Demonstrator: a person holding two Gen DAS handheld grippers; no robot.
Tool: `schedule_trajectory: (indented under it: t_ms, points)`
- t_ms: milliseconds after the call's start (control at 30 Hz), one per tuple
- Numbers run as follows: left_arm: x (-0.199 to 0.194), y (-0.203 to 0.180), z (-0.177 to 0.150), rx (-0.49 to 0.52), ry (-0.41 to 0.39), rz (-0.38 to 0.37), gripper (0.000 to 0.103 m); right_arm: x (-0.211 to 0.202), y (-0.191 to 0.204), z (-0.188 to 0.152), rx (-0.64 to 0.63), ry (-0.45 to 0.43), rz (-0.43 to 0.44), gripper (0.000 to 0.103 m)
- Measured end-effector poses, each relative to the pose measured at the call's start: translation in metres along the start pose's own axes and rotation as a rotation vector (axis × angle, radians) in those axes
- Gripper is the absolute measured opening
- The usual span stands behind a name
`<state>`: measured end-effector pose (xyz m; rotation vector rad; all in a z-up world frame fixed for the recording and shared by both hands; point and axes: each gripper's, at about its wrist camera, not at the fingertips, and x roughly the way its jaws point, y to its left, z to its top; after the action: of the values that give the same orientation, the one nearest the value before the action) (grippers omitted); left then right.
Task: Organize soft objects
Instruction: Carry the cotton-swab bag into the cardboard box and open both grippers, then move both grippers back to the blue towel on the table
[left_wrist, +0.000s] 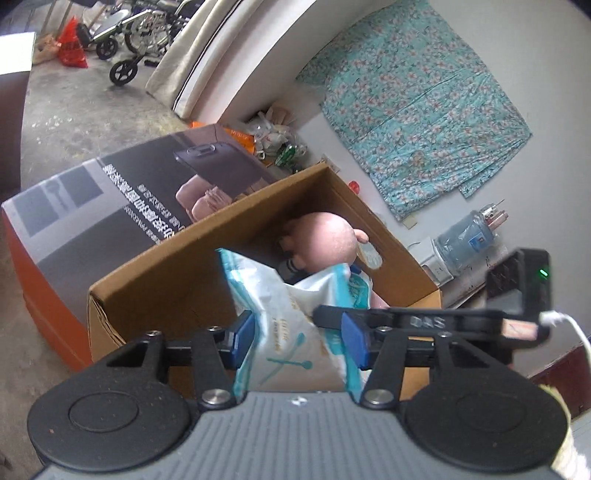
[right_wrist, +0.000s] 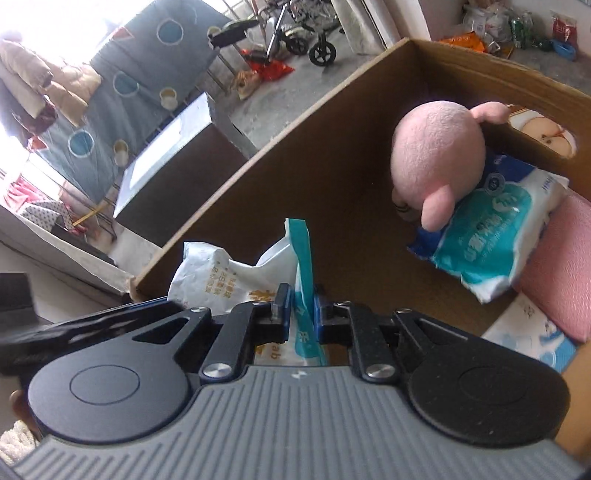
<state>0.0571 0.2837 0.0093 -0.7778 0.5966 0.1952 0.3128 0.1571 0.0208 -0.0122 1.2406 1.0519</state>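
An open cardboard box stands on the floor with a pink plush toy inside it. Over the box's near end hangs a white-and-teal plastic pack. My left gripper is open, and the pack lies loosely between its blue pads. In the right wrist view my right gripper is shut on the pack's teal edge. Its black finger reaches in from the right in the left wrist view. Deeper in the box lie the plush toy, a blue-and-teal tissue pack and a pink cushion.
A large printed carton stands against the box's far side. Beyond it on the concrete floor are a wheelchair and bags. A floral cloth hangs on the wall above a water bottle. Grey bedding with circles hangs on a rack.
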Motion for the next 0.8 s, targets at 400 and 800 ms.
schedule_trajectory:
  t_ms: [400,800]
  points:
    - [-0.013,0.000,-0.010,0.093,-0.045,-0.041,0.057,0.044,0.014,0.043,-0.249,-0.032,-0.180,0.011]
    - [-0.026,-0.001,-0.018,0.113,-0.106,-0.012,0.061,0.024,0.014,0.044,-0.304,-0.200,-0.279,0.041]
